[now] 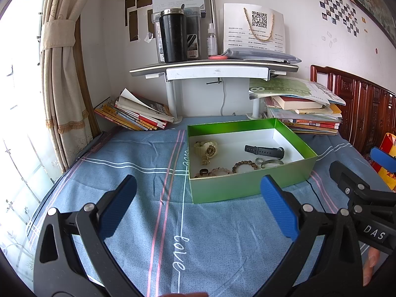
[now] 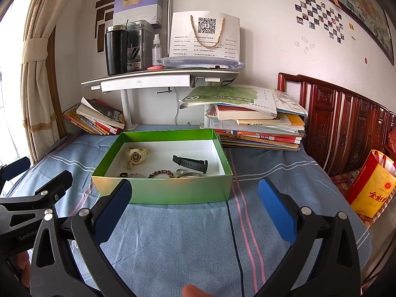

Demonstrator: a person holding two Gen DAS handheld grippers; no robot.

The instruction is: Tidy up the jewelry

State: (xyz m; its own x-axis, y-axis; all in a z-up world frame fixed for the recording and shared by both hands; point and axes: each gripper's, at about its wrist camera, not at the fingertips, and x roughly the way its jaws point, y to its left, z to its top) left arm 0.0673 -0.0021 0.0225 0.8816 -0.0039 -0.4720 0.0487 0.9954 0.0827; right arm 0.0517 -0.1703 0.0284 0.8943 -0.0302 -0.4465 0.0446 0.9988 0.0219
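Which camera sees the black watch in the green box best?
The right wrist view shows the black watch best: it looks more squarely into the green box, so the whole strap lies in plain sight. The left wrist view shows the same watch too, but further off to the side. Both grippers are open and hold nothing.

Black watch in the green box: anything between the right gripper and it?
Only the green box near wall. The right gripper, open, sits low in front of it; the black watch lies uncovered on the box floor, so coming in over the wall looks clear.
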